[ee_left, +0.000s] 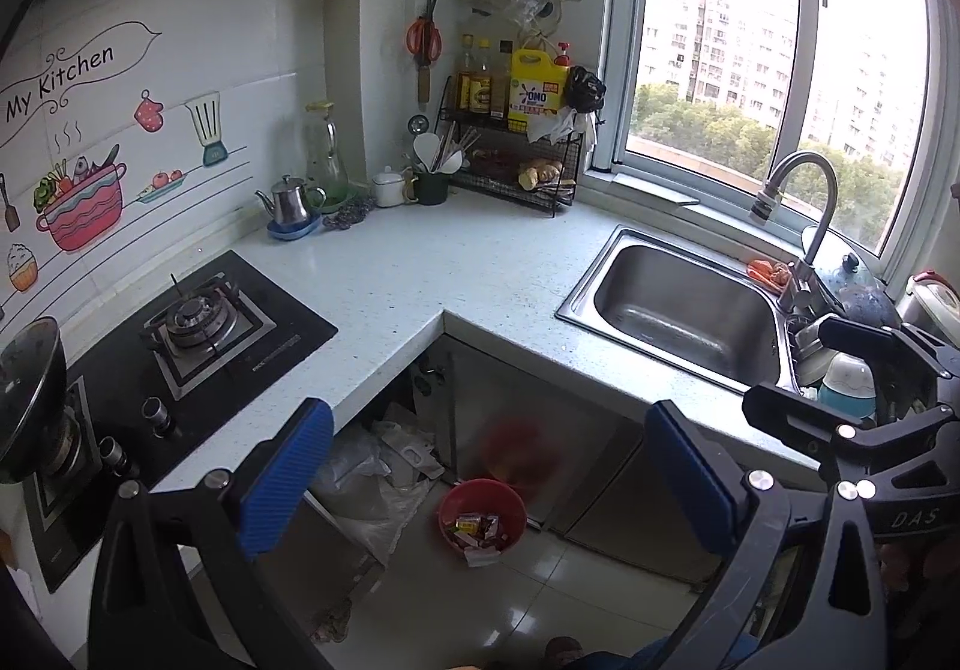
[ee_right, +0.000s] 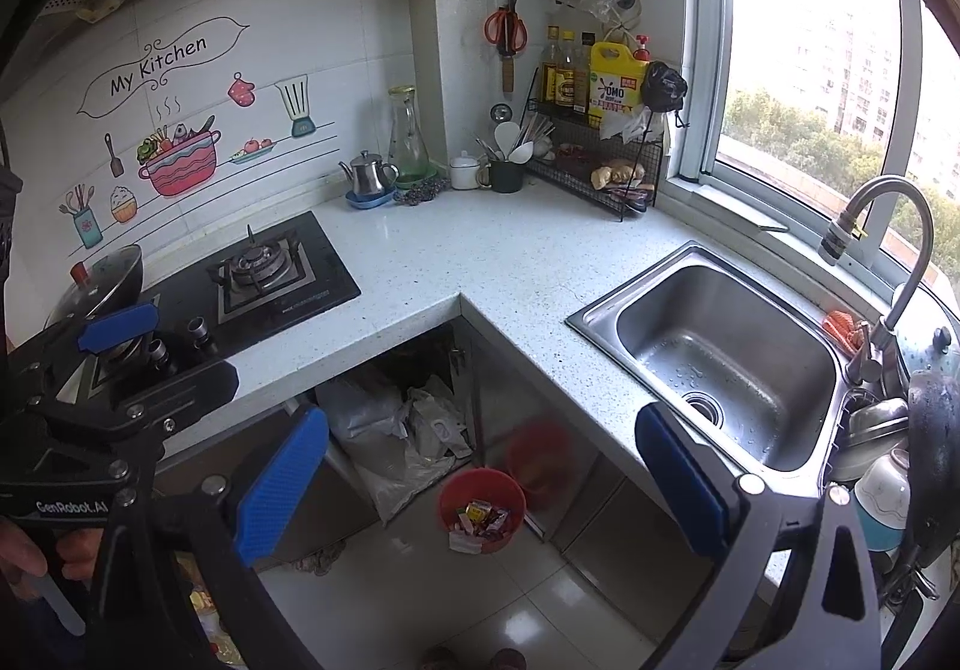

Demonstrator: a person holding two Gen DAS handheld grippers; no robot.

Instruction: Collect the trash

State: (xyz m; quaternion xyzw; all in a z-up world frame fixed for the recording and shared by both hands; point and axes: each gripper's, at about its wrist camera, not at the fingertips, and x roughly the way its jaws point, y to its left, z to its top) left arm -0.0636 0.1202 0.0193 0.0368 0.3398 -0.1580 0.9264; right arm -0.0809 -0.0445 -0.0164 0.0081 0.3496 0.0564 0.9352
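A small red bin [ee_left: 483,514] [ee_right: 481,505] stands on the tiled floor below the counter's inner corner, with several coloured wrappers [ee_left: 477,529] [ee_right: 483,520] inside. A pale scrap [ee_right: 465,545] lies at its front rim. My left gripper [ee_left: 489,472] hovers high above the bin, open, nothing between its blue pads. My right gripper [ee_right: 483,481] is likewise open and empty above the bin. Each gripper shows at the edge of the other's view: the right one [ee_left: 831,373] near the dishes, the left one [ee_right: 153,355] over the stove knobs.
The white L-shaped counter [ee_right: 480,256] holds a gas stove [ee_right: 264,274], a steel sink [ee_right: 720,364] with a faucet [ee_right: 888,226], and stacked dishes [ee_right: 882,442]. Plastic bags [ee_right: 396,430] fill the open cabinet. A wire rack of bottles [ee_right: 600,153] stands in the corner. An orange item [ee_right: 840,328] lies behind the sink.
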